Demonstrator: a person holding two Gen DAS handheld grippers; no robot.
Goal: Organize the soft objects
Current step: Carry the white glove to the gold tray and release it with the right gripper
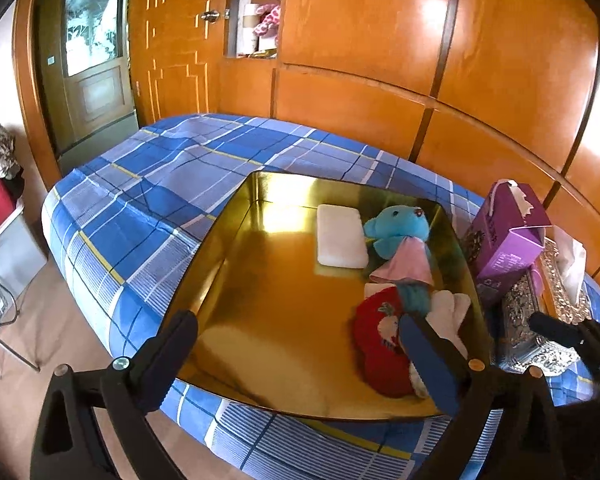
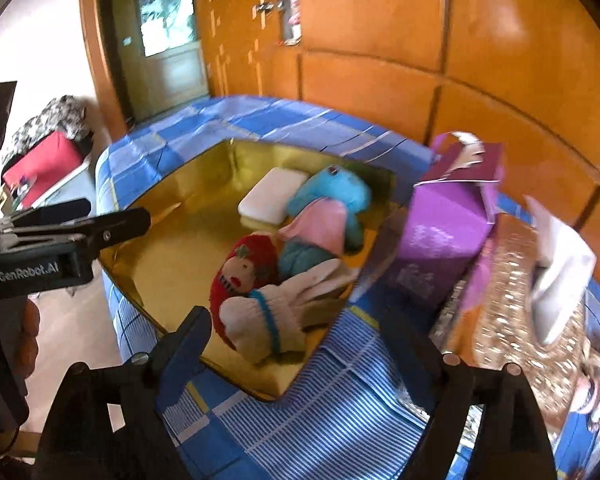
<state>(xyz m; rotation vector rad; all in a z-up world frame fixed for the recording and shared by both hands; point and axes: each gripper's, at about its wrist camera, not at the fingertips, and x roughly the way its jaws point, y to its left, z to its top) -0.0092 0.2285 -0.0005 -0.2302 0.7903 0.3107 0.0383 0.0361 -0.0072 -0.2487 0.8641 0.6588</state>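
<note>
We see a bed (image 1: pixel 140 184) in a blue checked sheet filling the middle of the frame, with a gold tray (image 1: pixel 268 280) on it. At the tray's right side lie a white pad (image 1: pixel 340 236), a blue bear (image 1: pixel 396 232), a red doll (image 1: pixel 376 344) and a white glove (image 2: pixel 276 312). Our left gripper (image 1: pixel 304 356) has its jaws wide apart over the tray; our right gripper (image 2: pixel 300 344) has jaws apart, clamping nothing
</note>
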